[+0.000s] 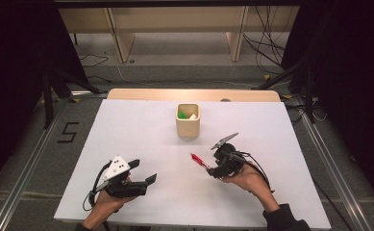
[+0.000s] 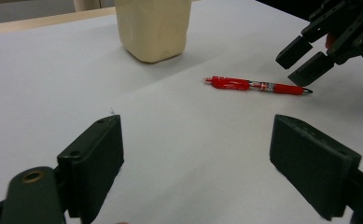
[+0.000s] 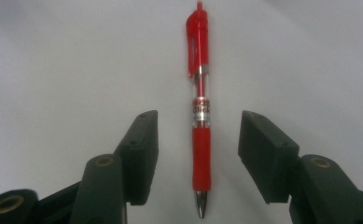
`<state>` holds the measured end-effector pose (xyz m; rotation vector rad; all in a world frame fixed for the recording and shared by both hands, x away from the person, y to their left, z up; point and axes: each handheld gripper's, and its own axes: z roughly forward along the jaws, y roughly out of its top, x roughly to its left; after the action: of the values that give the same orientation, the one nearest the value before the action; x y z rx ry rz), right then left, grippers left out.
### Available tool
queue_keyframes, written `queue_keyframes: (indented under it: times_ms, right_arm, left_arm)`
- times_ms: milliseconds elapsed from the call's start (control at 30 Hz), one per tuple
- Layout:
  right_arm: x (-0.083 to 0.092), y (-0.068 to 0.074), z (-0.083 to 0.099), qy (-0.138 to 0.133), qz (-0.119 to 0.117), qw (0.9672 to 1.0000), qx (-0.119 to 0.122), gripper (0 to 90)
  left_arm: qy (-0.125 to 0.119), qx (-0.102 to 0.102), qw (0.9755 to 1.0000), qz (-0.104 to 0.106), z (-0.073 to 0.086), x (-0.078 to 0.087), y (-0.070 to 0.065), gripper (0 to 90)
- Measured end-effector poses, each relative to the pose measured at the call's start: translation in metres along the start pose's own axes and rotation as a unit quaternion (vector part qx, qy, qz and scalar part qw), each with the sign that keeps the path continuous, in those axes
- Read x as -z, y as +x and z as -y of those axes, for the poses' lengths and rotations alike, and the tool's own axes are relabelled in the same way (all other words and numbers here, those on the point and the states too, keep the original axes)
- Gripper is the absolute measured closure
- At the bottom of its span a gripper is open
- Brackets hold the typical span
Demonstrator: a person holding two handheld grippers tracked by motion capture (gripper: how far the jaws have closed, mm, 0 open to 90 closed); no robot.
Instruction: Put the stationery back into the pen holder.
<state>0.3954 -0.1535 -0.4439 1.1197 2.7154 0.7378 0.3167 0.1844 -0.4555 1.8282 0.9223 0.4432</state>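
A red click pen [image 1: 199, 160] lies flat on the white table [image 1: 127, 125], right of centre. My right gripper [image 1: 212, 167] is lowered over the pen's tip end, held by a hand at the lower right. In the right gripper view the pen [image 3: 200, 107] runs straight up between the two black jaws, with a gap on each side, so the right gripper [image 3: 198, 128] is open around the grip section without touching it. My left gripper [image 1: 143, 172] rests at the lower left, open wide and holding nothing. The left gripper view shows the pen [image 2: 256, 85] ahead and the right gripper [image 2: 301, 61] at its tip.
A cream square cup [image 1: 188, 126] stands at the table's middle back with green and white pieces [image 1: 182, 114] inside; the same cup [image 2: 153, 28] shows ahead in the left gripper view. A wooden strip [image 1: 141, 94] borders the far edge. Cables lie on the floor beyond.
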Motion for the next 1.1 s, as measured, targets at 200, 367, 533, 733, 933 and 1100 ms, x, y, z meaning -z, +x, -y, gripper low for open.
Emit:
queue_keyframes:
  times_ms: [200, 367, 533, 733, 933, 1100]
  right_arm:
    - [-0.007, 0.001, 0.003, 0.021, 0.003, 0.9997, 0.010, 54.9]
    - [-0.009, 0.000, 0.005, 0.031, 0.007, 0.9994, 0.010, 61.1]
    - [-0.010, 0.000, 0.006, 0.040, 0.011, 0.9991, 0.011, 65.3]
    - [-0.015, 0.002, 0.007, 0.053, 0.013, 0.9984, 0.014, 70.2]
    - [-0.017, 0.003, 0.007, 0.057, 0.023, 0.9980, 0.017, 74.6]
    - [-0.017, 0.004, 0.007, 0.060, 0.033, 0.9974, 0.021, 77.3]
  left_arm:
    - [0.000, 0.000, 1.0000, 0.000, 0.000, 0.000, -0.001, 17.1]
    - [0.000, -0.001, 1.0000, 0.000, 0.000, 0.000, -0.001, 17.0]
    - [0.000, -0.001, 1.0000, 0.000, 0.000, 0.000, -0.001, 17.0]
    - [0.000, -0.001, 1.0000, 0.001, 0.000, 0.000, -0.001, 17.0]
    - [0.001, -0.001, 1.0000, 0.001, 0.000, -0.001, -0.001, 17.0]
    - [0.000, -0.001, 1.0000, 0.001, 0.000, 0.000, -0.001, 17.0]
